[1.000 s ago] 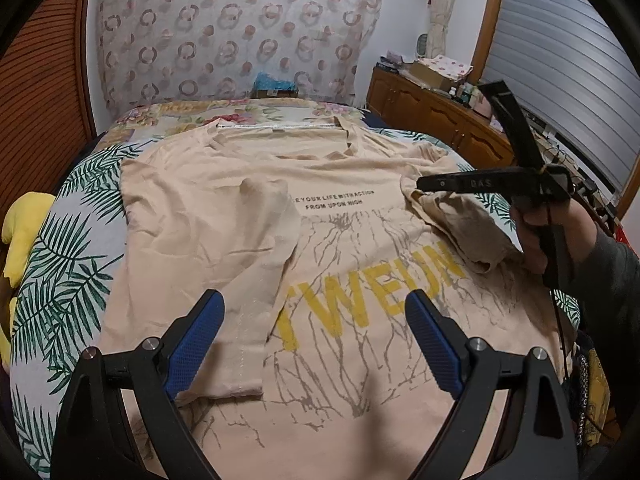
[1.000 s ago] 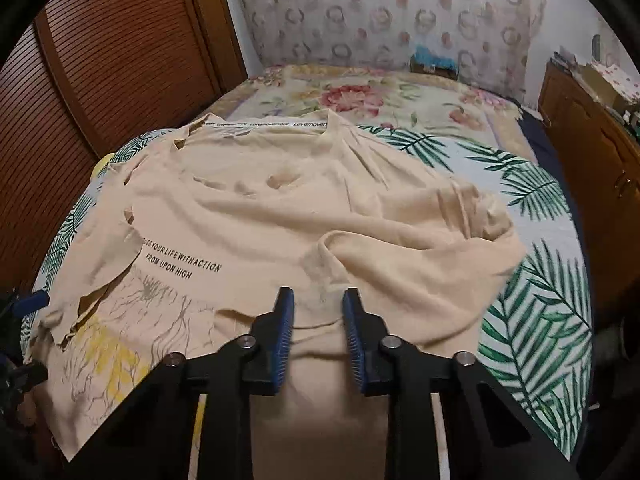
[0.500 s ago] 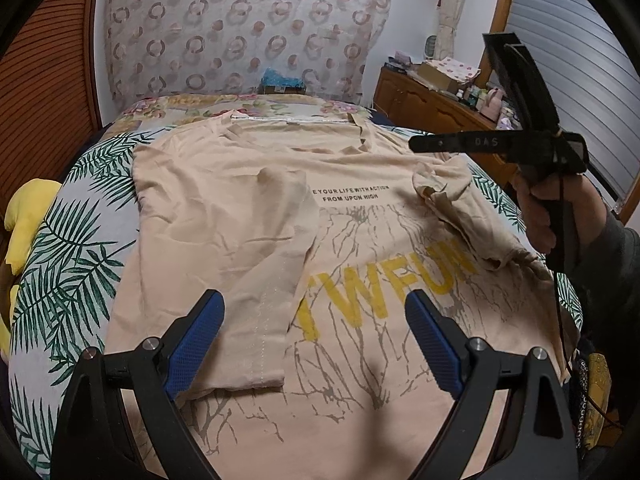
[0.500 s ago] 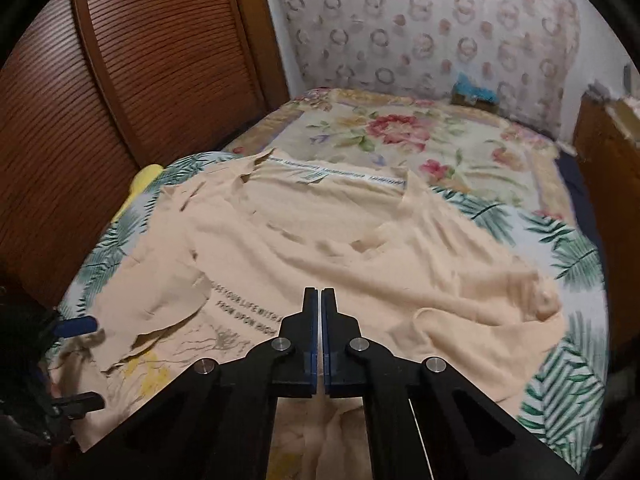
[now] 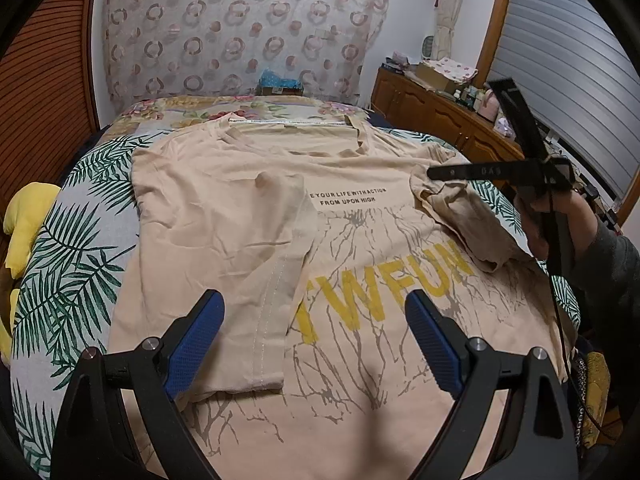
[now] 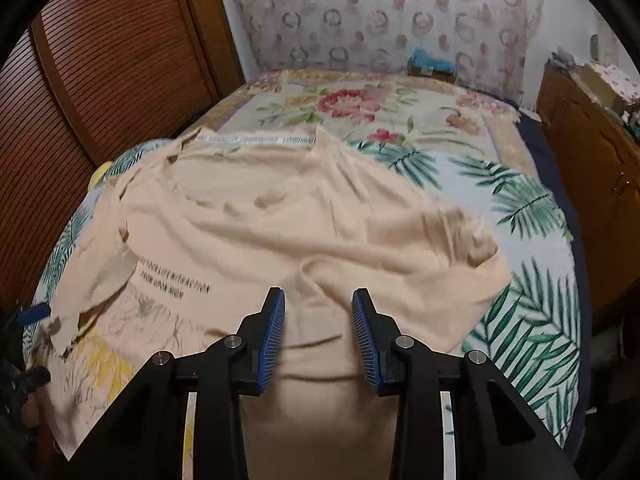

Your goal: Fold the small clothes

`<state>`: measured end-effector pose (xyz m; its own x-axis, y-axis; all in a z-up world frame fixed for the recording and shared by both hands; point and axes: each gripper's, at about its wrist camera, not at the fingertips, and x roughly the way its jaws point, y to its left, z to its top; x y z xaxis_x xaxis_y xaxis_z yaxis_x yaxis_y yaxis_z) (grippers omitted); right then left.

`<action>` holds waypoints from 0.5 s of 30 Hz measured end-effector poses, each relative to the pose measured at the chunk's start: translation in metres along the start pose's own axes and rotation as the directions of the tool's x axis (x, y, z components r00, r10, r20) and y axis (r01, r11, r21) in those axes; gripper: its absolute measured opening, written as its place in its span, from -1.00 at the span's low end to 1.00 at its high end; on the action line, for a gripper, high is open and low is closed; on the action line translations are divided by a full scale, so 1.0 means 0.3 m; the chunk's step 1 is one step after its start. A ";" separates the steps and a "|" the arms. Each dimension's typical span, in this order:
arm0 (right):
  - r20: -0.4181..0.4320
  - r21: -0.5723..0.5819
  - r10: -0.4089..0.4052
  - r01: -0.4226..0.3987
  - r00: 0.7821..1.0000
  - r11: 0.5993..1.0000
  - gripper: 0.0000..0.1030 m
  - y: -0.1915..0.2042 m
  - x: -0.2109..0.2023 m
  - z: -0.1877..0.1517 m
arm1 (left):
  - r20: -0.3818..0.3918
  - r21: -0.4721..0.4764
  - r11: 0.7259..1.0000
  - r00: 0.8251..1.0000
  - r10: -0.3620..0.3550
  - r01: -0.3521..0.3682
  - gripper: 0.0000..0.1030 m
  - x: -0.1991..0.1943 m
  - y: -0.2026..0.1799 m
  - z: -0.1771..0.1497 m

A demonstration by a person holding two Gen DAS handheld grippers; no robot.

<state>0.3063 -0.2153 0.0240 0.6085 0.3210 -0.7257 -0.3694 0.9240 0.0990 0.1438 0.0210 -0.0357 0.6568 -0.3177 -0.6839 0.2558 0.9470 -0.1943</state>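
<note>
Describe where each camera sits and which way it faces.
Left wrist: on the left gripper, looking across the beige printed T-shirt towards the headboard; shows the right gripper in the person's hand.
Right wrist: on the right gripper, jaws just opened, above the shirt's right sleeve.
Shared: shirt, leaf-print bedcover.

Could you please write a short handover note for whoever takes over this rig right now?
Left gripper: open, empty, above the T-shirt's lower front.
Right gripper: jaws have just been opening; no cloth pinched, poised over the right sleeve.
Beige T-shirt: lies front up on the leaf-print bed cover, neckline away from you.
Done: left sleeve is folded in over the front; right sleeve is turned inward but lies rumpled.
Left: flatten the right sleeve, probably fold the sides in, then fold the body.
</note>
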 end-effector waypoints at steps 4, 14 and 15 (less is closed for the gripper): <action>-0.032 -0.029 -0.015 0.014 0.999 0.999 -0.30 0.014 0.033 0.012 | -0.001 0.003 1.000 1.000 0.001 -0.001 0.79 0.001 -0.003 0.004; 0.026 -0.078 0.083 -0.081 0.996 0.994 -0.94 0.092 0.026 0.075 | -0.015 -0.001 1.000 1.000 -0.001 0.001 0.79 0.015 -0.001 -0.013; 0.032 -0.087 0.097 -0.094 0.995 0.992 -0.94 0.107 0.024 0.085 | -0.016 -0.001 1.000 1.000 -0.001 0.001 0.79 0.016 -0.004 -0.015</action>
<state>0.3168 -0.1780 0.0392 0.5923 0.4154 -0.6904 -0.4846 0.8682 0.1066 0.1435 0.0186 -0.0420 0.6452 -0.3183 -0.6945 0.2563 0.9466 -0.1957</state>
